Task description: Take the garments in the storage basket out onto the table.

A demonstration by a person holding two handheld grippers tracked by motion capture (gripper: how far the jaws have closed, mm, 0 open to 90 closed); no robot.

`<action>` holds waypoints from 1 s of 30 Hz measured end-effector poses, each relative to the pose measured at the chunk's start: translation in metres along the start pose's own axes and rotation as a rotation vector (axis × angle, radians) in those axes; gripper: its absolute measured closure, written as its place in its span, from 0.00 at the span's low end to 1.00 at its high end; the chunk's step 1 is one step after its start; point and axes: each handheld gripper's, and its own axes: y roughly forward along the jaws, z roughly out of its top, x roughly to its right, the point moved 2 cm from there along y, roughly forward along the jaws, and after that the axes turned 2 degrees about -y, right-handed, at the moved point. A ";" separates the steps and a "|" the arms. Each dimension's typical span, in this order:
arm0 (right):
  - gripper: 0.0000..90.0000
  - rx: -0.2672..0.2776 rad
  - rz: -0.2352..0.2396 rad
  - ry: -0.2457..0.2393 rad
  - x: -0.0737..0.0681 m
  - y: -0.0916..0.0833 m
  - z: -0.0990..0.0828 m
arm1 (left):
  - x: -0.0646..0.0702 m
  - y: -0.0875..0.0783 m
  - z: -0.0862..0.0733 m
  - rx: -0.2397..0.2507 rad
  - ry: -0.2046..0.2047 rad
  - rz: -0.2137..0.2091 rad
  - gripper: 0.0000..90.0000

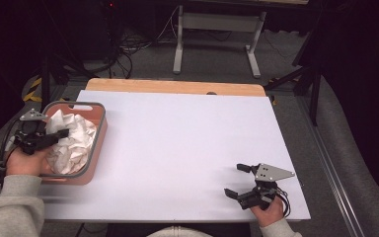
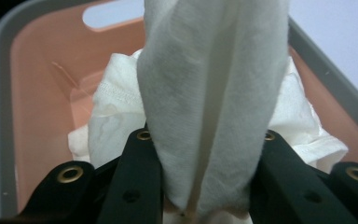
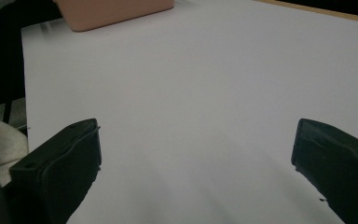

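Over the pink basket (image 1: 98, 140), left tool (image 2: 205, 154) clenched on white cloth (image 2: 214, 93), fold seemingly running upright, right tool (image 1: 238, 179) released.

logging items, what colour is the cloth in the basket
White, plain cloth; clearest in the left gripper view, pinched up out of the pink basket.

cloth (image 2: 214, 107): plain white
basket (image 1: 98, 136): salmon pink, grey rim
table (image 1: 187, 143): white top, light wood edge
left gripper (image 1: 61, 134), right gripper (image 1: 238, 180): black
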 end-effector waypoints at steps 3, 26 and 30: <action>0.02 0.001 0.000 0.001 0.000 0.000 0.000 | 0.001 -0.006 0.001 0.040 0.001 0.001 0.84; 0.02 -0.001 0.006 0.002 0.000 0.001 0.000 | 0.013 -0.049 0.021 0.278 0.001 -0.003 0.84; 0.02 -0.002 0.006 0.002 0.000 0.001 0.000 | 0.017 -0.056 0.026 0.311 0.007 -0.008 0.84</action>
